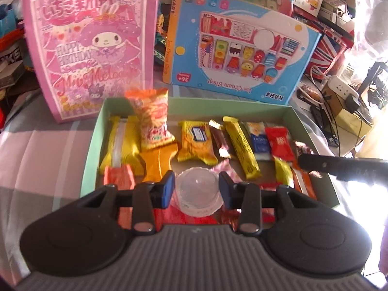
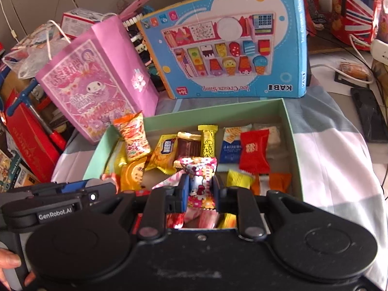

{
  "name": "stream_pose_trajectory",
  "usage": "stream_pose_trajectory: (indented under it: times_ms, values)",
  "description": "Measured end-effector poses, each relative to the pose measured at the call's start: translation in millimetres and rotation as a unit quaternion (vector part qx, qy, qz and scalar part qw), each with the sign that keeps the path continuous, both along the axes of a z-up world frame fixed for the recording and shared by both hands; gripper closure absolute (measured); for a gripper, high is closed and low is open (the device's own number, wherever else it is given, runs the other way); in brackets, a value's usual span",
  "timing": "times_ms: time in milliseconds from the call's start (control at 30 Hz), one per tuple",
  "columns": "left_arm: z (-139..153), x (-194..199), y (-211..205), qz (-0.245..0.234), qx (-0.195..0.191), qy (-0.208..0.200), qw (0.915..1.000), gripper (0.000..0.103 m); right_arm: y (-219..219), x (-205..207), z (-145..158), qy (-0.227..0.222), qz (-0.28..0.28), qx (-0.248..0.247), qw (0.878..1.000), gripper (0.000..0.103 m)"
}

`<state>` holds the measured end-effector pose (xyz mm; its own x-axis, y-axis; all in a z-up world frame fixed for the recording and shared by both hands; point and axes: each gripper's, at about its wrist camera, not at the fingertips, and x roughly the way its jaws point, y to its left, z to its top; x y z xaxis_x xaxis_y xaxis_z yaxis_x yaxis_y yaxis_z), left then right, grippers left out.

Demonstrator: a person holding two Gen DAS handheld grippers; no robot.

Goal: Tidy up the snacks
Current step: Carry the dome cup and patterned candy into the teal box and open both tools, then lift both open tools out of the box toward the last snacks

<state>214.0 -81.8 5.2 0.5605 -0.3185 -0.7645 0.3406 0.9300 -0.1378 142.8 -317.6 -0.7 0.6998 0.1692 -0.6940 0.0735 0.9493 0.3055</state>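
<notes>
While sorting proceeds, left gripper [image 1: 196,189] fingers clasp a clear jelly cup [image 1: 197,194]; right gripper [image 2: 200,191] fingers pinch a cartoon-print candy packet [image 2: 200,184], both lifted above the green box [image 2: 288,126], likely for re-placing among rows.

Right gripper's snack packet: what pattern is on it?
Pink snack packet with a cartoon cat and flowers, best seen in the right wrist view.

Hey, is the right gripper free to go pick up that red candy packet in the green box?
Probably not yet: the right gripper is shut on a Hello Kitty packet. The red candy packet lies uncovered in the green box.
</notes>
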Motion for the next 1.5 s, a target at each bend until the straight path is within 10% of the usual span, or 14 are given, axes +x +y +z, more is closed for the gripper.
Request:
stream_pose_trajectory:
  times_ms: [467, 600, 667, 1500]
  values:
    - [-36.6, 71.7, -26.6, 0.013, 0.031, 0.019, 0.9993, 0.062, -7.4, 61.7, -37.2, 0.044, -0.026, 0.007, 0.999, 0.079]
    - [-36.0, 72.9, -25.9, 0.033, 0.044, 0.008, 0.9985, 0.002, -9.8, 61.9, -33.2, 0.032, -0.028, 0.005, 0.999, 0.021]
    - [-32.5, 67.6, -25.2, 0.037, 0.054, -0.008, 0.9978, 0.0, -7.8, 57.2, -27.2, 0.016, -0.032, -0.004, 0.999, 0.004]
    - [-3.2, -46.4, -6.8, 0.017, 0.03, -0.01, 0.9994, 0.0, 9.4, -41.7, 4.6, 0.014, -0.036, -0.018, 0.999, 0.0]
